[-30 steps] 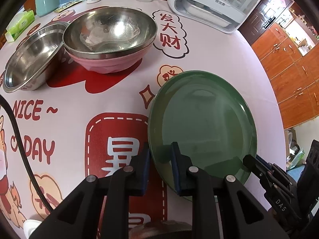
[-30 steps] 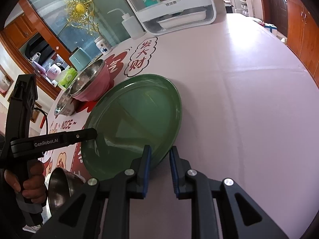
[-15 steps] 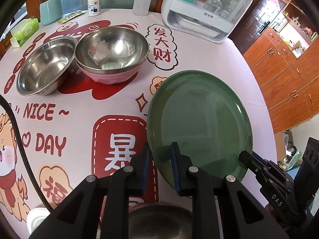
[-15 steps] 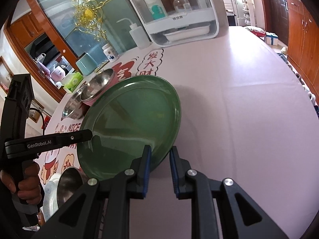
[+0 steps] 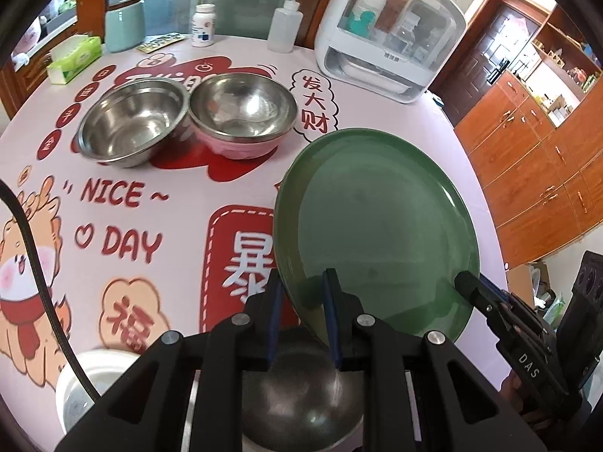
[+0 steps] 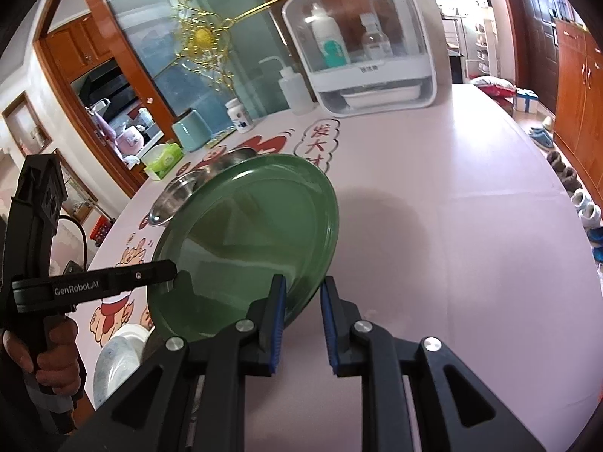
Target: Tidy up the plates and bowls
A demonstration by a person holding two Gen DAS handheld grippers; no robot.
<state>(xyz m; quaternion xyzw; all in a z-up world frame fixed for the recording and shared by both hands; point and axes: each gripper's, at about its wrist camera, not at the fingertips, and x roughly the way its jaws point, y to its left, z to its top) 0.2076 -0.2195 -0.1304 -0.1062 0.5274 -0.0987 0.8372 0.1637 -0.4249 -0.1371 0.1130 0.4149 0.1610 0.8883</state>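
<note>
Left wrist view: a large, glossy green plate point(image 5: 377, 226), round and shallow-rimmed, hangs above the printed tablecloth point(image 5: 150, 203), its near rim pinched between the left gripper point(image 5: 301, 316) fingers and its right rim clamped by the right gripper point(image 6: 301, 320). Compared with a second ago it sits higher, and a dark bowl point(image 5: 301, 388) now shows beneath the fingers. The plate is tilted, face up; being round, it has no long axis.

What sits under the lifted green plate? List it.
Under the plate, near its lower edge, a dark metal bowl shows, with a white bowl further left. The plate hides the tablecloth print beneath.
</note>
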